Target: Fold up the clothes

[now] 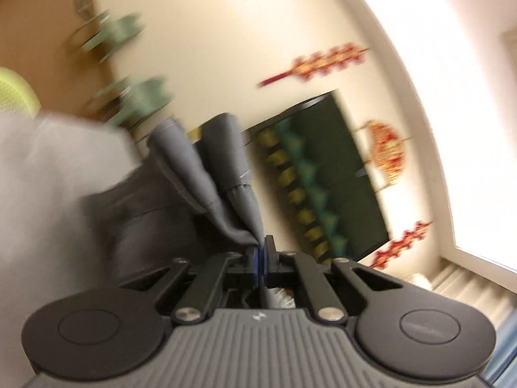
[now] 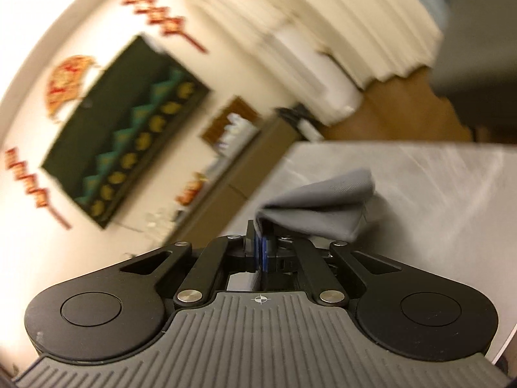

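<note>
A grey garment [image 1: 210, 174] hangs bunched from my left gripper [image 1: 262, 247], whose jaws are shut on a fold of it. The cloth runs away from the fingers toward the grey table [image 1: 48, 194] at the left. In the right wrist view my right gripper [image 2: 263, 237] is shut on another part of the grey garment [image 2: 320, 207], which folds over just past the fingertips above the grey table [image 2: 436, 210]. Both views are tilted and motion-blurred. The stretch of cloth between the two grippers is out of view.
A cream wall carries a dark framed board [image 1: 320, 177] and red hanging ornaments [image 1: 320, 61]. The board also shows in the right wrist view [image 2: 126, 129]. White curtains [image 2: 339, 22] and a brown floor [image 2: 404, 110] lie beyond the table. A lime-green object [image 1: 13, 90] sits at the far left.
</note>
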Demonstrator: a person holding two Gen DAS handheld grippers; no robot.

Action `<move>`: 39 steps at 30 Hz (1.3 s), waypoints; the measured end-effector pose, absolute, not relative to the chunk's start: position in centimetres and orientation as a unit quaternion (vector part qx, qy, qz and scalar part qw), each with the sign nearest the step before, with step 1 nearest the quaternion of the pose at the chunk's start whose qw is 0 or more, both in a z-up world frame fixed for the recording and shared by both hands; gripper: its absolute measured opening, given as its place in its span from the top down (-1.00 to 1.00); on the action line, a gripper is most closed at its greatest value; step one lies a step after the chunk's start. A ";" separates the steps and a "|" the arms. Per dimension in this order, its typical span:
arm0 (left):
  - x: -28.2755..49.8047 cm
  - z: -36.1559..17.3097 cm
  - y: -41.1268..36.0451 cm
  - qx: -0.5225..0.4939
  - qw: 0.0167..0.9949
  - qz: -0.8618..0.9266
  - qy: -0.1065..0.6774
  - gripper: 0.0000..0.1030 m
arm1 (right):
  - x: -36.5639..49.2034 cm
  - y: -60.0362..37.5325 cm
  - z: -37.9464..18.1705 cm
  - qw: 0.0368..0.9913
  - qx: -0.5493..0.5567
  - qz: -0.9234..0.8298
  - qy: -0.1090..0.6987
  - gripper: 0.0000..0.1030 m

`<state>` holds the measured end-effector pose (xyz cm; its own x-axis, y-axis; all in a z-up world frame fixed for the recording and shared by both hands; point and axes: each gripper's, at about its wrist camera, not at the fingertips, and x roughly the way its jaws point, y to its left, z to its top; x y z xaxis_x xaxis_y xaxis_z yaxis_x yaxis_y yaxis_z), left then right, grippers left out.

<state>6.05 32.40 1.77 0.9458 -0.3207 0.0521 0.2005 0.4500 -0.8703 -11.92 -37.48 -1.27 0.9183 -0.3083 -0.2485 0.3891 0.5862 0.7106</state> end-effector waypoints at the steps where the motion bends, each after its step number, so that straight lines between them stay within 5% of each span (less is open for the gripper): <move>1: 7.0 3.5 32.1 -0.497 0.852 -0.155 0.054 0.95 | -11.9 -37.2 0.3 0.896 0.400 -0.188 0.044 1.00; 4: 12.4 8.3 30.4 -0.480 0.865 -0.129 0.065 0.95 | -10.0 -37.4 4.4 0.904 0.382 -0.187 0.048 1.00; 8: 28.0 9.3 26.5 -0.445 0.873 0.024 0.198 0.91 | -0.4 -40.3 4.6 0.892 0.368 -0.228 0.131 0.99; 11: 36.1 5.0 24.7 -0.391 0.862 0.116 0.301 0.73 | 9.6 -43.8 0.0 0.868 0.360 -0.240 0.243 0.48; 12: 36.2 4.1 24.7 -0.397 0.860 0.117 0.299 0.68 | 11.7 -44.6 -1.7 0.863 0.353 -0.243 0.266 0.25; 16: 33.2 1.9 25.6 -0.381 0.882 0.063 0.269 0.55 | 10.9 -44.6 -5.4 0.877 0.331 -0.242 0.251 0.08; 24: 26.5 -3.4 25.9 -0.314 0.887 0.023 0.339 0.55 | 8.9 -41.8 -8.5 0.890 0.242 -0.197 0.332 0.08; 26: 25.7 -4.5 26.2 -0.300 0.882 0.045 0.362 0.54 | 9.0 -41.7 -9.9 0.881 0.231 -0.193 0.365 0.26; 28: 24.4 -4.2 28.0 -0.319 0.881 0.074 0.343 0.54 | 9.2 -41.7 -10.0 0.885 0.164 -0.221 0.375 0.74; 30: 22.3 -3.2 30.2 -0.350 0.881 0.089 0.305 0.43 | 8.7 -42.6 -10.2 0.883 0.136 -0.257 0.369 0.78; 33: 18.9 -2.4 33.3 -0.387 0.879 0.105 0.259 -0.06 | 9.0 -43.3 -10.0 0.878 0.126 -0.282 0.367 0.79; 35: 17.5 -3.0 34.8 -0.398 0.872 0.112 0.264 -0.09 | 9.7 -42.7 -10.1 0.867 0.081 -0.322 0.372 0.76; 37: 16.1 -3.6 36.2 -0.408 0.864 0.120 0.269 -0.09 | 10.8 -41.4 -10.2 0.847 0.020 -0.365 0.387 0.32; 39: 14.8 -4.1 37.6 -0.417 0.857 0.125 0.274 -0.09 | 11.2 -39.2 -9.1 0.842 -0.029 -0.385 0.377 0.23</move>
<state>14.77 37.56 -4.15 0.8180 -0.0144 -0.5750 -0.4436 0.6205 -0.6467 11.19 -39.22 -9.09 0.4184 -0.6707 -0.6125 0.6265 0.7013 -0.3400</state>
